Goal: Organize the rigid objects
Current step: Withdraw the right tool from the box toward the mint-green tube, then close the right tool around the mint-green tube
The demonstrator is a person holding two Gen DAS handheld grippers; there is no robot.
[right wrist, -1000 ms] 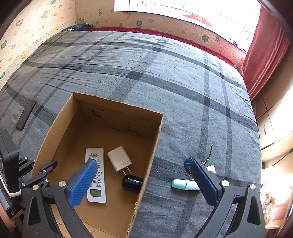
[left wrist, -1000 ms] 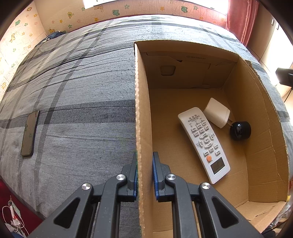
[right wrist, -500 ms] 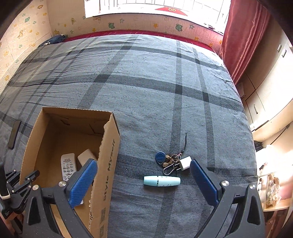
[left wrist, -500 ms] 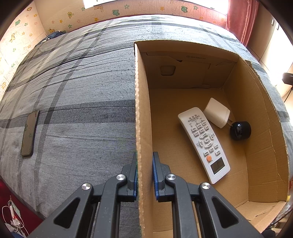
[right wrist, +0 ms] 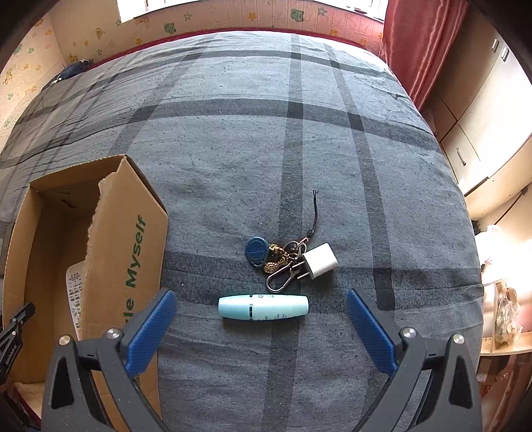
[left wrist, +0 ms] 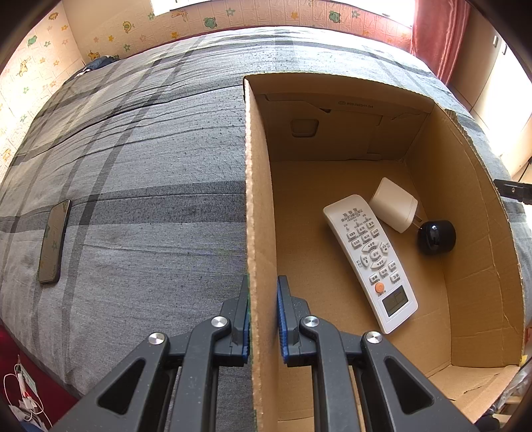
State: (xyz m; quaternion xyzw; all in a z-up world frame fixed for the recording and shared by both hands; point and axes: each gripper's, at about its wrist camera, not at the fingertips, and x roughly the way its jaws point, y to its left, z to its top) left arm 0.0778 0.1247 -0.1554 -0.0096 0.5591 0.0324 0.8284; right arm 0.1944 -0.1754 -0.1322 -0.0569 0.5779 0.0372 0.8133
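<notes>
My left gripper [left wrist: 262, 299] is shut on the left wall of an open cardboard box [left wrist: 257, 186]. Inside the box lie a white remote [left wrist: 369, 259], a white charger [left wrist: 394, 204] and a small black round object [left wrist: 435, 237]. My right gripper [right wrist: 261, 315] is open above the bed, with a pale blue tube [right wrist: 262, 307] lying between its fingers. Just beyond the tube lie a key bunch with a blue fob [right wrist: 256, 251] and a small white plug [right wrist: 319, 261]. The box [right wrist: 123, 239] is to the left of them.
A dark phone [left wrist: 53, 242] lies on the grey plaid bedspread [left wrist: 149, 166] left of the box. Red curtains [right wrist: 412, 46] and cupboards [right wrist: 482, 109] stand at the right of the bed. A wall with cartoon wallpaper [right wrist: 232, 16] runs along the far side.
My right gripper has swung right, from over the box to over the blue tube and keys, and stays open. My left gripper has not moved and still holds the box wall.
</notes>
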